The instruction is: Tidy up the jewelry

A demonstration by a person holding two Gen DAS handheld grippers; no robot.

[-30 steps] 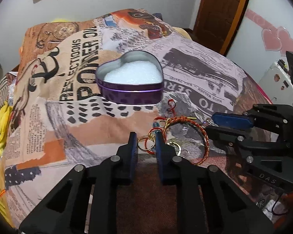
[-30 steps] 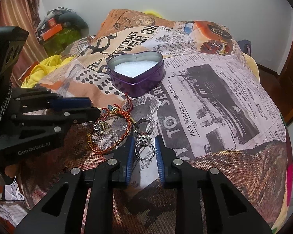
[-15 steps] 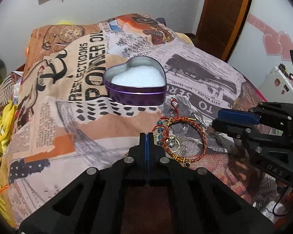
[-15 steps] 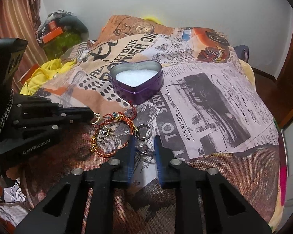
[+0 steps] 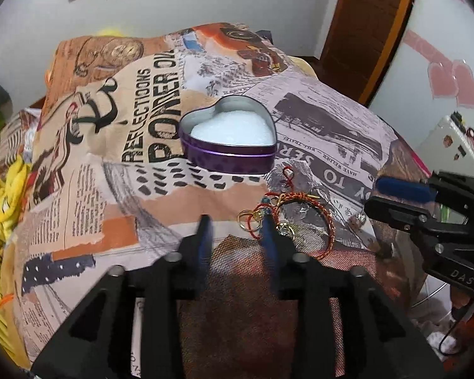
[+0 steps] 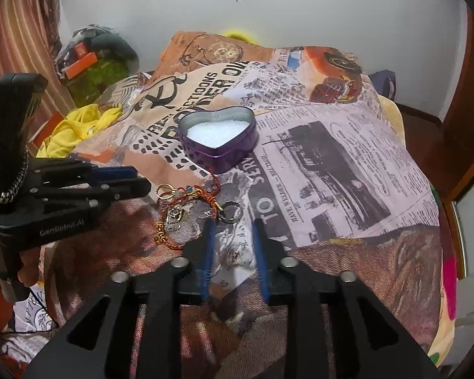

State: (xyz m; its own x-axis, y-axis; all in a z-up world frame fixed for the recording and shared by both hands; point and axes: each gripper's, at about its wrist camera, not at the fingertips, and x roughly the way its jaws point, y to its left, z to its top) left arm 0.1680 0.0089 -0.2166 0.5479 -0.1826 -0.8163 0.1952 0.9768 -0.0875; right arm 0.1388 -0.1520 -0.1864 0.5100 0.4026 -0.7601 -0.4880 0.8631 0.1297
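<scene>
A printed bedspread (image 6: 347,158) covers the bed, with a heart tin (image 6: 218,139) near its middle, open-topped and lined white. Nearer the cameras lies the jewelry: a red bracelet (image 5: 312,218), gold rings (image 5: 249,219), a dark ring (image 6: 231,211). The left gripper (image 5: 235,230) is open, its right finger touching the gold rings. The right gripper (image 6: 232,237) is open too, a small silver piece (image 6: 235,254) between its fingers.

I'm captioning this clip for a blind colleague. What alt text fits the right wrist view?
The open right gripper hovers low over a newspaper-print bedspread, a small silver earring lying between its fingers. Just ahead lie a red-and-gold bracelet and rings, beyond them an open purple heart-shaped tin; the left gripper reaches in from the left.
</scene>
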